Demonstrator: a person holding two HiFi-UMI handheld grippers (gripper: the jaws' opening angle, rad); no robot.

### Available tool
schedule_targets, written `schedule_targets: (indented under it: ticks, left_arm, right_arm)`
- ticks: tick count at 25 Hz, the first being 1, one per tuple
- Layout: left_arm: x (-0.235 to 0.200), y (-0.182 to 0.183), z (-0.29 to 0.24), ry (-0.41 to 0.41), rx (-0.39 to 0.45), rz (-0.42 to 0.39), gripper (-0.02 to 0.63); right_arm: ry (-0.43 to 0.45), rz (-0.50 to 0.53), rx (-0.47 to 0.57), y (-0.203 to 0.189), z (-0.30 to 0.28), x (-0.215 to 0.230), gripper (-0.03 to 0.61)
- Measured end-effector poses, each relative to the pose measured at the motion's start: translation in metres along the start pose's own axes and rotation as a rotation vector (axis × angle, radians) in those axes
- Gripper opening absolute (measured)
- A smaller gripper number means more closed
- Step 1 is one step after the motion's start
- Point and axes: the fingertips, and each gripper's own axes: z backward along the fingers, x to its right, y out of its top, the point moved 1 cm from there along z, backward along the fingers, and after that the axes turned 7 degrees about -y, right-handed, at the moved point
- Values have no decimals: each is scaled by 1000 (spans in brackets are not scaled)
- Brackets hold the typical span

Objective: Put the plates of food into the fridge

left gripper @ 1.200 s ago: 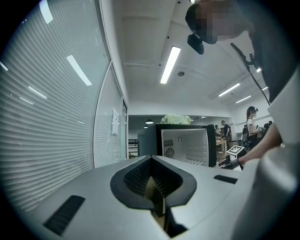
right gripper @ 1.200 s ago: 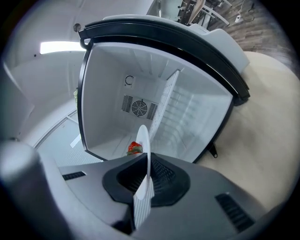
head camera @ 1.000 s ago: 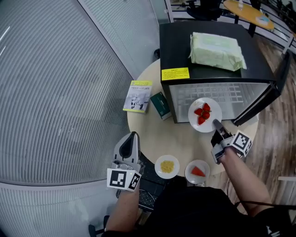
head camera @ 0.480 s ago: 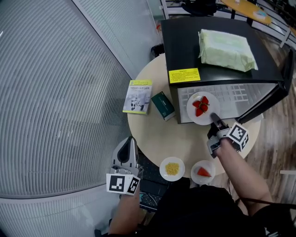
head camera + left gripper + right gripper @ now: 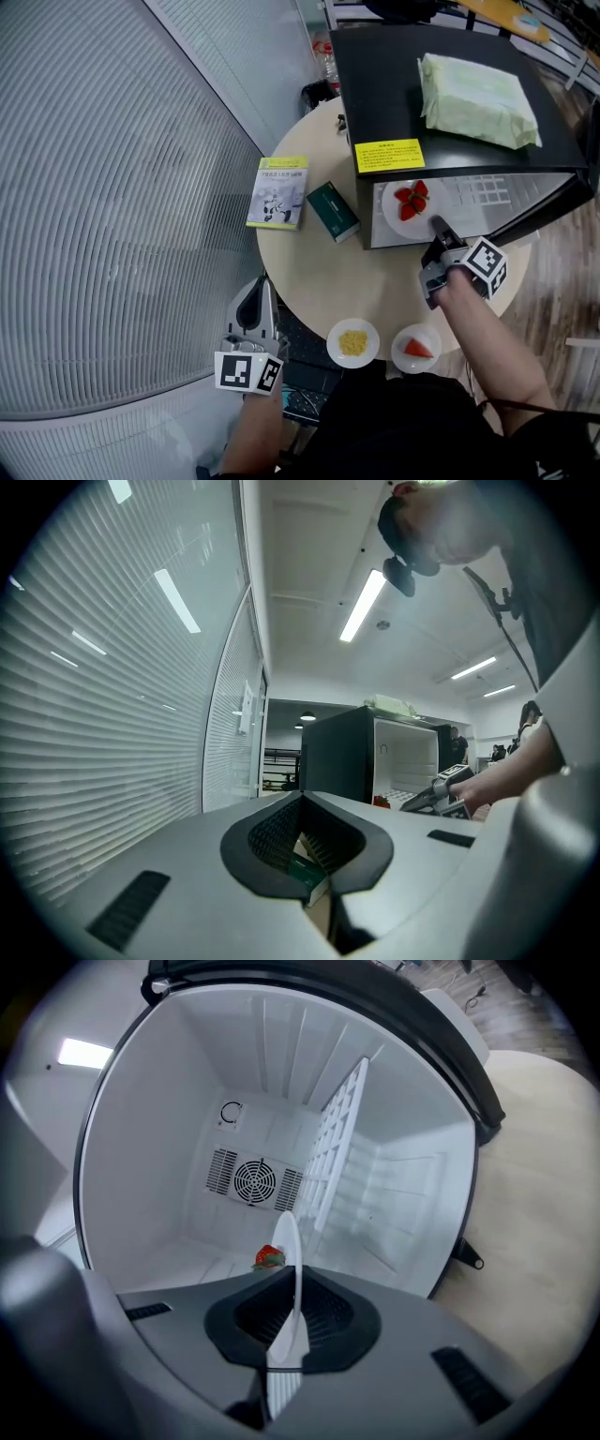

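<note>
A white plate of strawberries [image 5: 411,208] hangs level at the mouth of the black fridge [image 5: 412,75], its far half over the wire shelf. My right gripper [image 5: 437,228] is shut on the plate's near rim. In the right gripper view the plate [image 5: 287,1269] shows edge-on between the jaws, with a strawberry [image 5: 269,1258] beside it and the white fridge interior [image 5: 169,1166] behind. Two more plates sit at the table's near edge: yellow food [image 5: 353,343] and a red wedge [image 5: 416,348]. My left gripper [image 5: 257,283] is shut on nothing, off the table's near left.
The fridge door [image 5: 548,211] stands open to the right. A pale green package [image 5: 478,101] lies on the fridge top. A booklet [image 5: 277,192] and a dark green box [image 5: 333,212] lie on the round beige table [image 5: 309,272]. A ribbed glass wall runs along the left.
The right gripper has carried the strawberry plate forward from in front of the fridge into its opening. The left gripper has stayed low at the near left.
</note>
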Motion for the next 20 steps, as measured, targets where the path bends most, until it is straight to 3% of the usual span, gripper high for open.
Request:
schedule_targets:
  ticks: [16, 20]
  left_arm:
    - [-11, -10, -25, -35, -25, 27, 5]
    - [-10, -9, -25, -36, -30, 21, 5]
  right_arm:
    - [-50, -147, 54, -5, -28, -9, 17]
    - [-21, -141, 68, -5, -26, -11, 17]
